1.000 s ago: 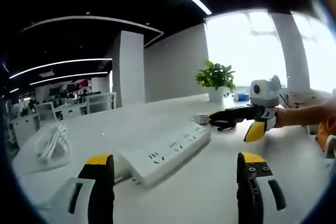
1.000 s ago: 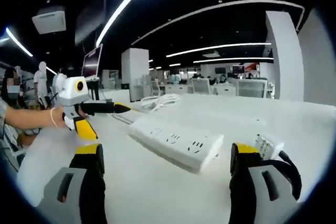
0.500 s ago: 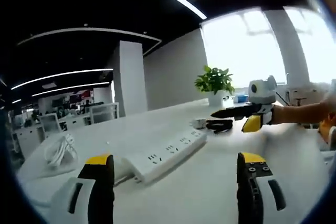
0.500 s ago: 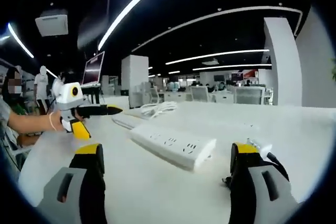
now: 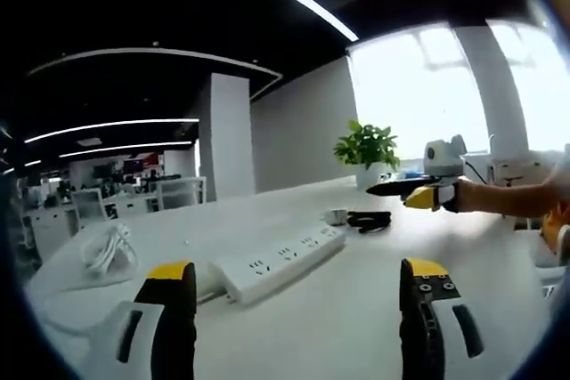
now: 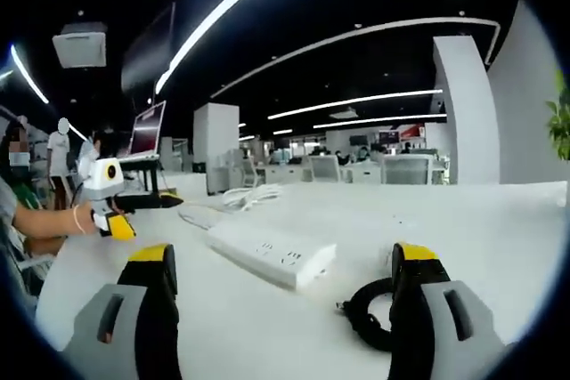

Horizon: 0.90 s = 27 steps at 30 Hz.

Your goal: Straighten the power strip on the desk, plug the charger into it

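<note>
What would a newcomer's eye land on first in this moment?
The long white power strip lying slantwise on the white desk, ahead of the open left gripper. Past its far end sits a small white charger beside its coiled black cable. In the right gripper view that cable curls beside one jaw of the open right gripper.

An open-plan office: rows of desks [image 6: 356, 171], chairs [image 6: 405, 169], ceiling light strips [image 6: 356, 100].

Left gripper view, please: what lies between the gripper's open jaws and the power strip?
Only bare white desk lies between the left gripper and the power strip.
</note>
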Available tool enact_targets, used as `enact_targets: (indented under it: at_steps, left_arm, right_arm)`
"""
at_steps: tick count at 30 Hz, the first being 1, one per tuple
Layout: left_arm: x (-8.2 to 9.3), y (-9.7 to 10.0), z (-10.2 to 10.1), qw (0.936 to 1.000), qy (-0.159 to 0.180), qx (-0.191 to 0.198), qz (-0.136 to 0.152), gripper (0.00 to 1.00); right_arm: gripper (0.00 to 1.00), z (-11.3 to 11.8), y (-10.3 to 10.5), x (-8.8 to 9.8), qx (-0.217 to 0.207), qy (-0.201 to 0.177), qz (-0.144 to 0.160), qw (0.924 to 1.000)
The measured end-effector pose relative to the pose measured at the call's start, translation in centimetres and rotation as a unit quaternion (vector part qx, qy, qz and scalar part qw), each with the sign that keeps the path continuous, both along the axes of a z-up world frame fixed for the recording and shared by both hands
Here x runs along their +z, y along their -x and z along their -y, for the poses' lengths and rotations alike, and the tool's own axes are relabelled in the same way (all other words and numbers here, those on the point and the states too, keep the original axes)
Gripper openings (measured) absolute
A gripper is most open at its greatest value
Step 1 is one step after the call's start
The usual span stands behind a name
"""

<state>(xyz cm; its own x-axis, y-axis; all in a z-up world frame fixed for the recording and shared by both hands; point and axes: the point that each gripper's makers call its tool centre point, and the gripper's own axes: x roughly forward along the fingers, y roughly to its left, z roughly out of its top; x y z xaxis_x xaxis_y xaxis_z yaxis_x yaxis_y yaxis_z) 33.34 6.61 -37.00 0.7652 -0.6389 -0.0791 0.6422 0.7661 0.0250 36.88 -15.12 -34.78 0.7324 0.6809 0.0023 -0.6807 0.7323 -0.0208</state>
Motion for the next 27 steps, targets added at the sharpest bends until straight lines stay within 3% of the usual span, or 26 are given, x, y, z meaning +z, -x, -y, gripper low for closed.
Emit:
enact_targets:
  at_steps: [5, 10, 16, 27]
  left_arm:
    - [0.1, 0.1, 0.3, 1.0000, 0.006, 0.000, 0.003, 0.96]
    - [-0.2, 0.2, 0.7, 1.0000, 0.008, -0.003, 0.001, 0.95]
    - [0.0, 0.4, 0.8, 0.9999, 0.016, -0.002, 0.002, 0.95]
    - [-0.1, 0.3, 0.6, 0.9999, 0.017, -0.001, 0.004, 0.93]
  right_arm:
    - [1.00, 0.9, -0.4, 0.2, -0.008, 0.003, 0.001, 1.0000]
    - [0.98, 1.4, -1.2, -0.6, -0.007, 0.035, -0.007, 0.9994]
    - [0.91, 2.1, -2.1, -1.3, 0.000, 0.060, -0.012, 0.9981]
    - [0.77, 4.5, -3.3, -4.2, -0.010, 0.102, -0.054, 0.9932]
